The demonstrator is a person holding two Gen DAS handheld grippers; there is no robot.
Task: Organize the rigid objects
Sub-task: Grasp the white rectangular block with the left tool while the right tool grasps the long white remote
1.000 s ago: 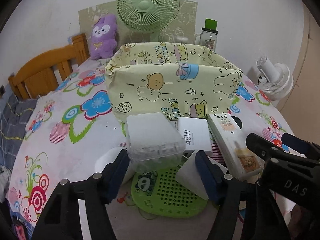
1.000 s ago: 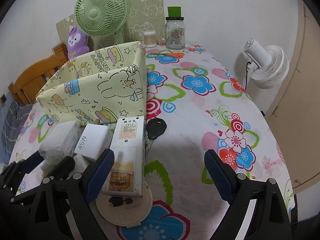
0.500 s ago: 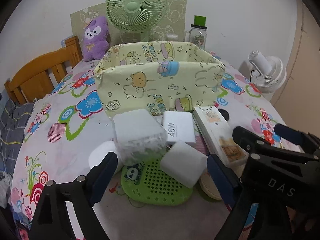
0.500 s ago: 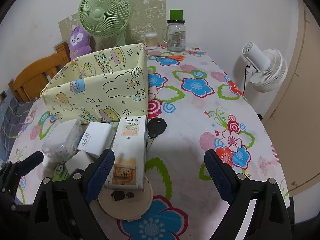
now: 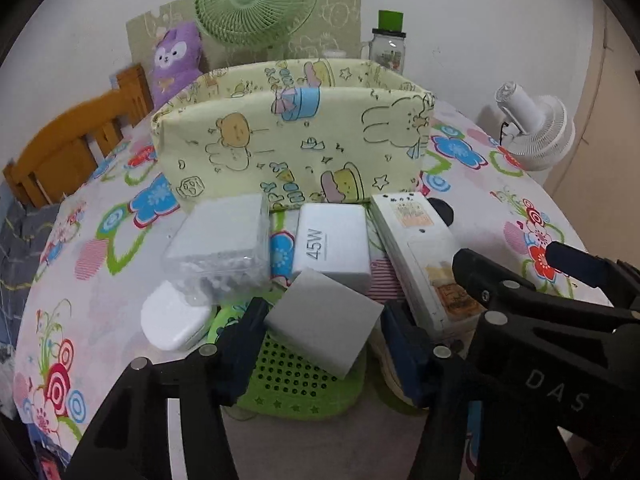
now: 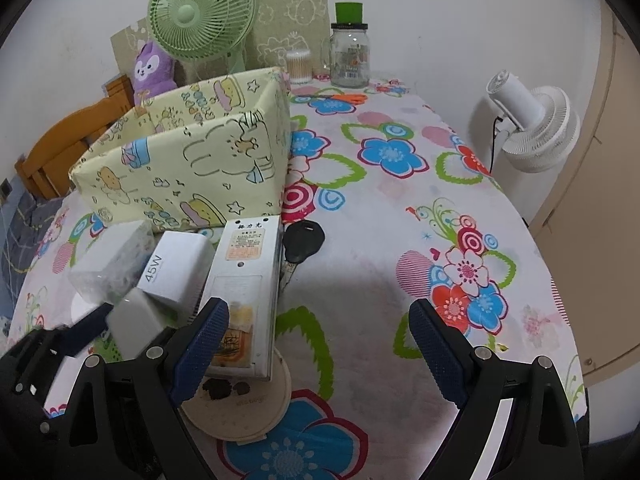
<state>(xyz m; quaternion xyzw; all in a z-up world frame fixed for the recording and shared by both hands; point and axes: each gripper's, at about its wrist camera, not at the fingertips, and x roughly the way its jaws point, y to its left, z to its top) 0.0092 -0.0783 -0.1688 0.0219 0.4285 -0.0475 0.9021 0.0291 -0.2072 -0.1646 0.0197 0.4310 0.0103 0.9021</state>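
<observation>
My left gripper (image 5: 325,311) is closing its jaws around a small grey-white block (image 5: 325,322), with the blue pads touching two opposite corners. The block sits tilted over a green perforated mat (image 5: 296,380). Behind it lie a clear plastic box (image 5: 220,240), a white 45W charger (image 5: 332,244), a long white device (image 5: 424,256) and a white rounded case (image 5: 174,318). Further back stands the yellow cartoon-print fabric bin (image 5: 292,136). My right gripper (image 6: 318,314) hangs open over bare tablecloth, its left finger beside the long white device (image 6: 244,280).
A black key (image 6: 303,240) lies right of the device, which rests on a round coaster (image 6: 240,404). Along the wall stand a green fan (image 6: 202,10), a purple plush (image 6: 152,70), a glass jar (image 6: 349,54) and orange scissors (image 6: 348,98). A white fan (image 6: 532,128) stands off the table's right edge.
The left gripper, which stood around the clear box, opened wide, drew back a little and now closes on the grey-white block. The right gripper has stayed put.
</observation>
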